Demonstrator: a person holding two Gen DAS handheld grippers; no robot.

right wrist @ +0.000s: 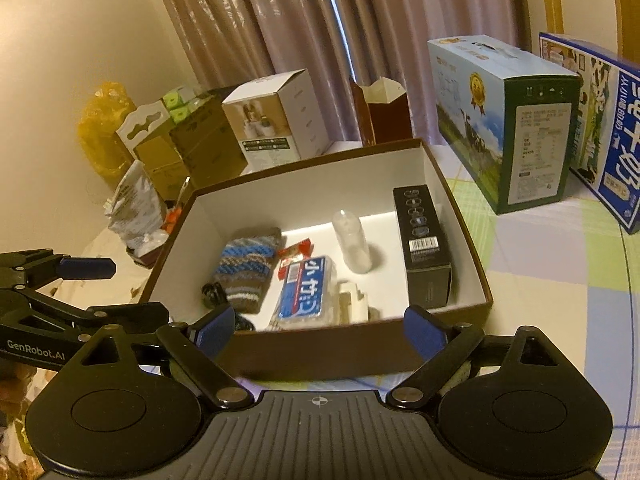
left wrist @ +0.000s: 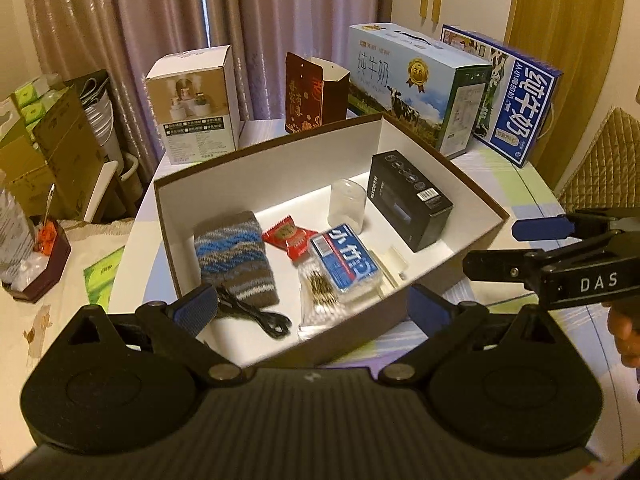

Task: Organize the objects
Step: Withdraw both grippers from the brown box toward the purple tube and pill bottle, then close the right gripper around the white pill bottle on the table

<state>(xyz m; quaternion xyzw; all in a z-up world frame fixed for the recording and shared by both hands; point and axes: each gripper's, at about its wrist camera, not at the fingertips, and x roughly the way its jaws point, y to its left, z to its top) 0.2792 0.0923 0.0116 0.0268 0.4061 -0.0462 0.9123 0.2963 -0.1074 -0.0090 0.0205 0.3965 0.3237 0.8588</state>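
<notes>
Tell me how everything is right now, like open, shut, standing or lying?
Brown box: open, no lid.
Clear bottle: upright.
Black box: lying on its side.
Knitted pouch: lying flat.
Left gripper: open, empty.
Right gripper: open, empty.

I am in a home, a lived-in room. Drawn curtains (left wrist: 240,12) hang at twelve o'clock behind my table, which wears a checked cloth (right wrist: 560,248). Milk cartons (left wrist: 416,84) stand at one o'clock, a gift bag (left wrist: 312,92) at twelve. At ten o'clock, cardboard boxes (left wrist: 52,152) and tissue packs (left wrist: 32,96) are stacked by the wall. A quilted chair back (left wrist: 600,160) shows at three o'clock.
</notes>
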